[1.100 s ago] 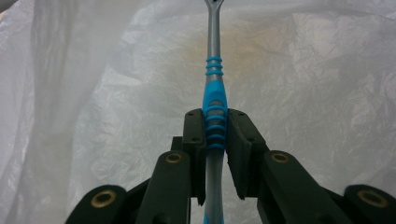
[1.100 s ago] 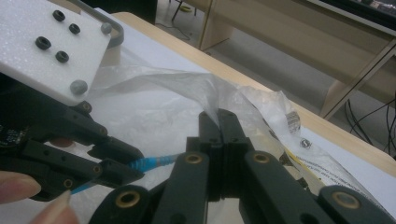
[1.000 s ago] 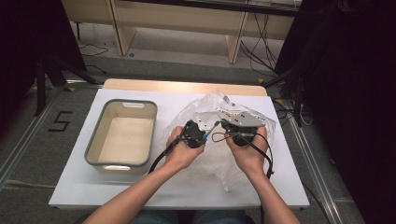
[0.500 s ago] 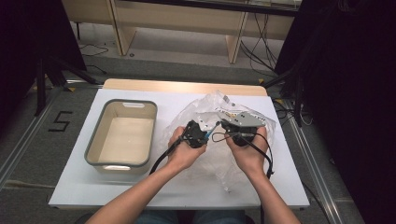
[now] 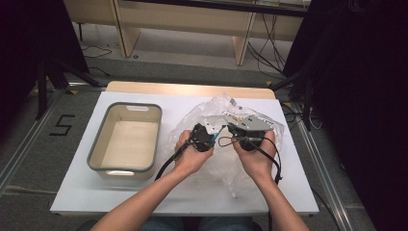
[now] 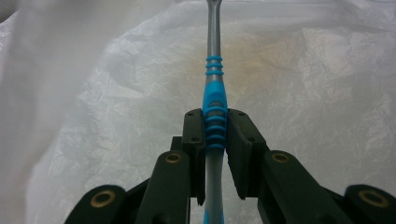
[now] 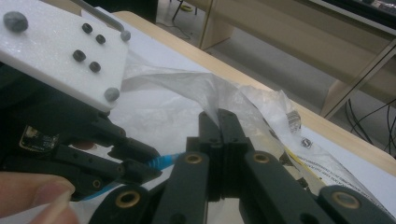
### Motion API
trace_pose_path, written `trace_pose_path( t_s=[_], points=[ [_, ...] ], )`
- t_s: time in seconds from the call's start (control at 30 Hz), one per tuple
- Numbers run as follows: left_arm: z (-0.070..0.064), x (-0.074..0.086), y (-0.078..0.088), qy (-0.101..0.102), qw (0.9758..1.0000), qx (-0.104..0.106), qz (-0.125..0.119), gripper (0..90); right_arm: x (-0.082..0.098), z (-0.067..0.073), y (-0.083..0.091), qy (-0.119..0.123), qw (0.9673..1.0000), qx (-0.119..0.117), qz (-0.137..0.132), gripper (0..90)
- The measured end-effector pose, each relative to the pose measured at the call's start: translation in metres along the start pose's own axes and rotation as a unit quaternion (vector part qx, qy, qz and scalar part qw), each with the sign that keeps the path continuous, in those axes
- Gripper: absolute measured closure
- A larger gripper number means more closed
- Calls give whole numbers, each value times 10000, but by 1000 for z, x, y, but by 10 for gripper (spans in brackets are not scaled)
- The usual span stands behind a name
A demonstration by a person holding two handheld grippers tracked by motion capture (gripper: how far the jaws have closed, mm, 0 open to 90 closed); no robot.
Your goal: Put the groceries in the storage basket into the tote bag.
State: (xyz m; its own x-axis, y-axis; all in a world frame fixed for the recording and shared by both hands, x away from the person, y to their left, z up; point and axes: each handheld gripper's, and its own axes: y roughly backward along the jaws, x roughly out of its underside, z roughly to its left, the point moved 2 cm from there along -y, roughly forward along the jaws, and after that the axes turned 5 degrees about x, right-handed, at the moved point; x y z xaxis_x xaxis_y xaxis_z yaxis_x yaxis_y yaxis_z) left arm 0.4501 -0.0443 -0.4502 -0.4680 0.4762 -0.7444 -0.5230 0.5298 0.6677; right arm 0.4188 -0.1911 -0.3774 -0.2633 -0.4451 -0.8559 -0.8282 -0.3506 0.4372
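Here, at the centre of the high view, a toothbrush [image 6: 214, 109] is clamped by its blue grip in the left claw [image 6: 215, 140], pointing into the plastic bag [image 5: 226, 125] on the table [image 5: 288, 192]. The right claw [image 7: 220, 122] is closed on a pinched fold of the bag's rim. The rim should probably be kept lifted while the brush is slid straight in, so nothing snags.

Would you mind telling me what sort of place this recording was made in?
Probably a lab or workshop set up for recording: a white table on a carpeted floor marked with a taped number 5, and loose cables beneath a wooden bench.
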Motion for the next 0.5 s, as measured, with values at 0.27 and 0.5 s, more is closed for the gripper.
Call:
trace_pose_path(
  t_s=[0.27, 0.5],
  points=[
    [0, -1, -3, 31, 10000, -33, -38, 774, 0, 0, 0, -11, 10000, -1, -3, 900],
    [1, 0, -6, 17, 10000, -68, -5, 774, 0, 0, 0, -9, 10000, -2, 6, 900]
  ],
)
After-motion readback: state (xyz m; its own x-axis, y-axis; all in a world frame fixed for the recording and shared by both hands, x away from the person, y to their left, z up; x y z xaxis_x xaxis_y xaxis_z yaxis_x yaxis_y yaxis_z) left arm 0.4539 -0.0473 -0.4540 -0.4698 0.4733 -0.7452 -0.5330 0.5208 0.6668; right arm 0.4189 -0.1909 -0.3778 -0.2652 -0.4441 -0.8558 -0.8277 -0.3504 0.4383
